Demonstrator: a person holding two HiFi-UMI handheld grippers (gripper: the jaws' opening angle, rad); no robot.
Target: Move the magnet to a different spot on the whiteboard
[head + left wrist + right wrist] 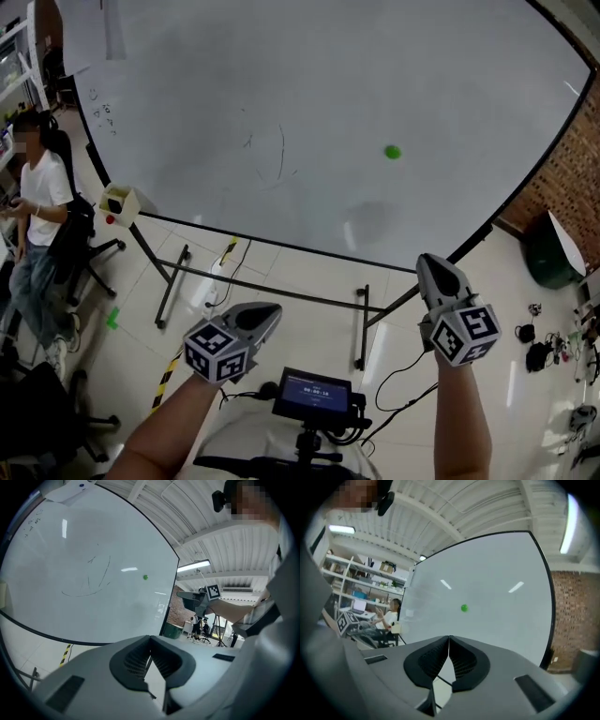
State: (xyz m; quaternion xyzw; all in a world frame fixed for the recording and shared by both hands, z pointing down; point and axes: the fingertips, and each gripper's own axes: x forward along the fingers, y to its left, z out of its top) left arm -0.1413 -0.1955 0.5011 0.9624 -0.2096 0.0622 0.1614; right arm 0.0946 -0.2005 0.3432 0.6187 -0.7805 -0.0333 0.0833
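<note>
Left gripper (270, 311), right gripper (428, 262) — jaws closed, empty; green magnet (392, 151) on whiteboard (328, 84), well apart.

Left gripper (274, 309): pale grey, smooth tapered shell.
Right gripper (427, 262): same grey shell, dark rectangular slot on each side.
Pads (432, 660): black, ribbed, curving inward.
Marker cubes (217, 352): white faces, black square codes, one per gripper.

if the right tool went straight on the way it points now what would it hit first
Probably the bare whiteboard, slightly below the green magnet; nothing shows between the right tool and the board, though depth is unclear.
</note>
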